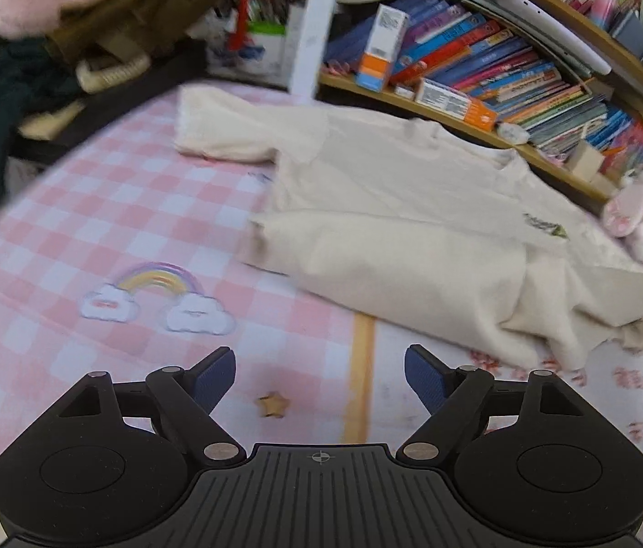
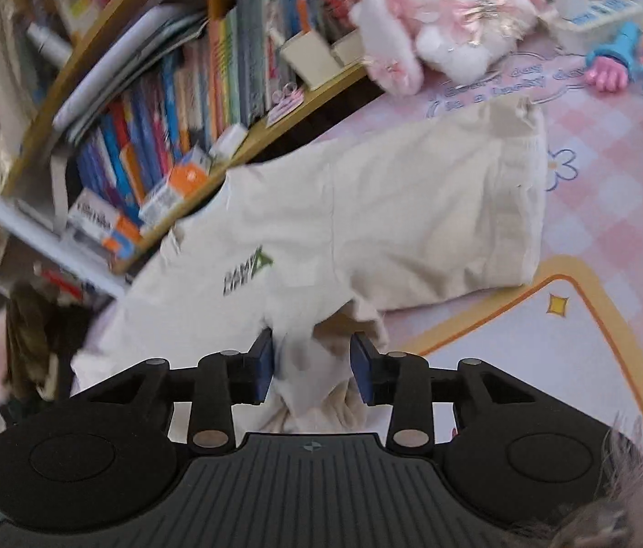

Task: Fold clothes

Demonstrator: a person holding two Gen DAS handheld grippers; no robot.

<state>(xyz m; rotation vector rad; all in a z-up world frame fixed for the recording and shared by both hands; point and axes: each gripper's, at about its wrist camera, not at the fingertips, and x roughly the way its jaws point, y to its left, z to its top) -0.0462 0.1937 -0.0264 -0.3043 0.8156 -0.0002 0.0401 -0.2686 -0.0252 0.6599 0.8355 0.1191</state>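
shelf (image 1: 481, 118): books | left gripper (image 1: 320, 376) jaws wide, empty | right gripper (image 2: 311, 367) jaws part-open around shirt (image 2: 412, 228)

The T-shirt (image 1: 389, 210) lies on the mat (image 1: 93, 237), ahead and right of my left gripper (image 1: 320, 381). Bookshelf (image 1: 504, 73) behind it. Plush toy (image 2: 440, 18) at its far sleeve end.
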